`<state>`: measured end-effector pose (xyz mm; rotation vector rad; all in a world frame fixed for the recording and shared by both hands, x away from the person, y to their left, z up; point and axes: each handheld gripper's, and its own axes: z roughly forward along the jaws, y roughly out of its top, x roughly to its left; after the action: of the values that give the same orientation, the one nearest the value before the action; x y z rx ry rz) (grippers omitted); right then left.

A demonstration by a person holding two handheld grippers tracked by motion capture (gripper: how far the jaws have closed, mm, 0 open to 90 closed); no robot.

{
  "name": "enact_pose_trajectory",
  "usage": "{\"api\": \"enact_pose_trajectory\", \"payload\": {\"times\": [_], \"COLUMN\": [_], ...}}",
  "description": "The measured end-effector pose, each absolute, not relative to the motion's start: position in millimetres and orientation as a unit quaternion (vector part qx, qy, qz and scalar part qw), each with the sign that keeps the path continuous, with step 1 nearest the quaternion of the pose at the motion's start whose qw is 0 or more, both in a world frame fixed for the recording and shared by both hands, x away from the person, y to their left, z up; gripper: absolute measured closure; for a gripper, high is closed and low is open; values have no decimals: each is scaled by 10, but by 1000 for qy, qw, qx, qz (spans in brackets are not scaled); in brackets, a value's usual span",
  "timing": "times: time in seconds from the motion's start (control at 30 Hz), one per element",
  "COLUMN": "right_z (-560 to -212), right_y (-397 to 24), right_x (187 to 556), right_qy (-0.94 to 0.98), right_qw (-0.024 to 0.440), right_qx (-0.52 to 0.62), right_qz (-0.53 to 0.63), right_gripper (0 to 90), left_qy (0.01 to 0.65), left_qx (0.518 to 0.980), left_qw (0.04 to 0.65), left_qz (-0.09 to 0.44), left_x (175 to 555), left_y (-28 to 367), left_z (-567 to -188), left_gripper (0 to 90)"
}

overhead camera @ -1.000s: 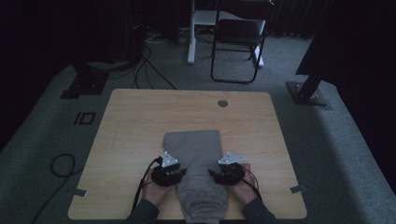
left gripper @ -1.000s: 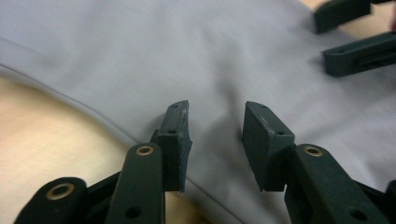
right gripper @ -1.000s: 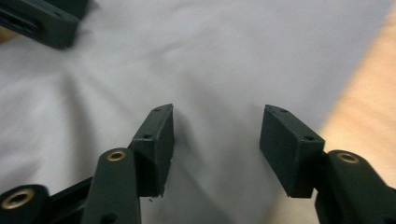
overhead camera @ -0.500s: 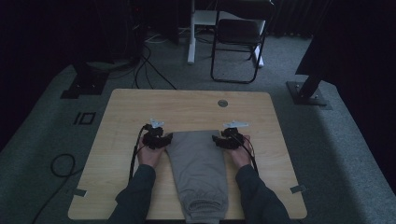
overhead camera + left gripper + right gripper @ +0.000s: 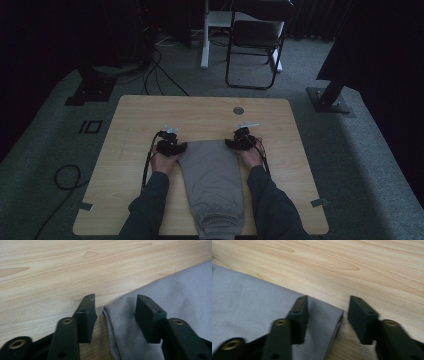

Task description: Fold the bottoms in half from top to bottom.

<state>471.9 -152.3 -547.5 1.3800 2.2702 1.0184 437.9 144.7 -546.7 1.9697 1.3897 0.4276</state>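
High view: grey trousers lie folded mid-bench, a gripper at each far corner.
Left gripper view: jaws apart, just closing, straddling the corner without pinching it.
Right gripper view: likewise, just closing.
Risk: a shallow bite catches the top layer alone and opens the fold.

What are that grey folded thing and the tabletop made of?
The grey garment looks like soft knit cotton, perhaps sweatpants: matte, with limp folded layers at its corner. The table looks like pale wood or wood-look laminate: smooth, faintly glossy, with printed-looking grain and knots. Which of the two, I cannot tell.
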Motion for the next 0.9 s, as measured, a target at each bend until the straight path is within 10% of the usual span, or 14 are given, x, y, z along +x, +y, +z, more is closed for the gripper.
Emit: {"api": "enact_pose_trajectory", "payload": {"times": [0.27, 0.9], "right_z": [-5436, -4645], "right_y": [-1488, -1681], "right_x": [4713, 4440], "right_qy": [801, 772], "right_qw": [120, 176], "right_qx": [473, 406], "right_qz": [346, 457], "right_gripper": [860, 866], "left_qy": [515, 462], "left_qx": [774, 744], "left_qw": [336, 434], "left_qz": [152, 212], "left_x": [4391, 4247], "left_y": [1395, 1468], "left_z": [-5394, -4538], "left_gripper": [842, 841]}}
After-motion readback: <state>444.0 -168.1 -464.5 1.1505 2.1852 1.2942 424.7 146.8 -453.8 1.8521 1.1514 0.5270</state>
